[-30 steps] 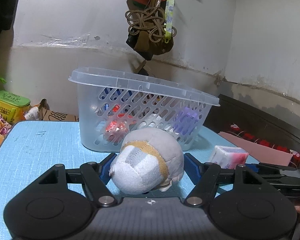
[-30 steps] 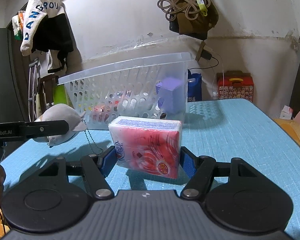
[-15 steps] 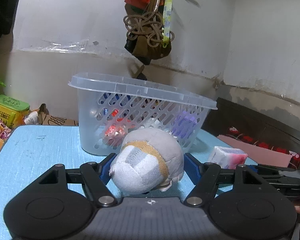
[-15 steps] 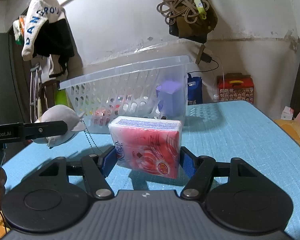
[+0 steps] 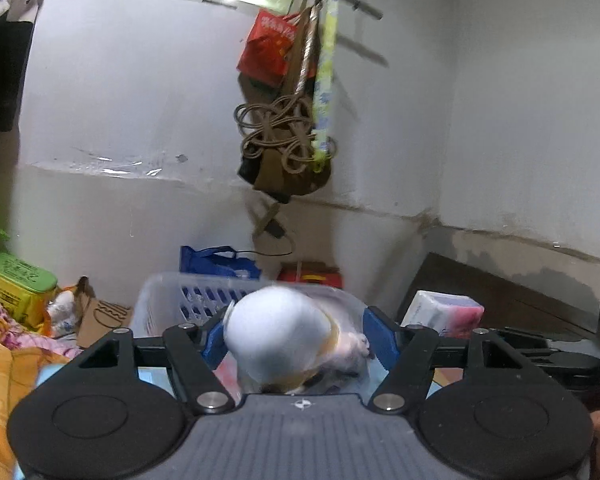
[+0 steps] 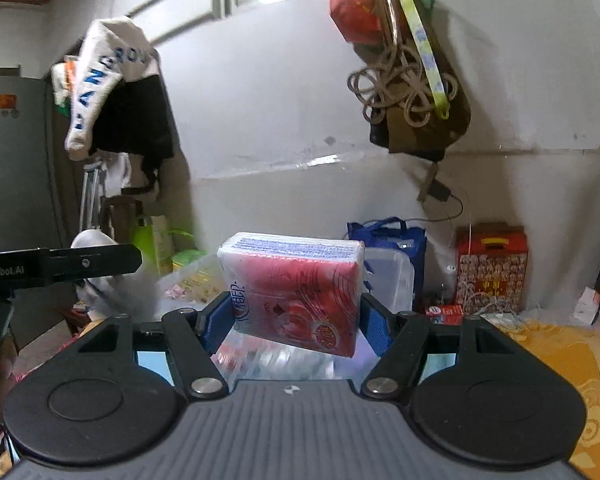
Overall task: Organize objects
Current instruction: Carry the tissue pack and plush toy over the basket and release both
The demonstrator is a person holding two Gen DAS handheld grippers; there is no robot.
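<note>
Above the clear plastic basket (image 5: 160, 296), which a second ago stood ahead on the blue desk at gripper height, both loads are now raised over its rim. The right gripper (image 6: 296, 314) pinches the red tissue pack (image 6: 296, 292); the left gripper (image 5: 296, 340) pinches the white plush toy (image 5: 278, 332). Judged status: carry phase complete, release into the basket pending.

Motion blur smears my plush (image 5: 278, 340), so its face and seams don't read. It covers most of the basket (image 5: 156, 296); contents inside are too blurred to ID. In the right view the tissue pack (image 6: 296, 292) blocks the basket behind it, stuff below is a smear. My left gripper (image 6: 60, 266) is cut off at the frame's left edge.
</note>
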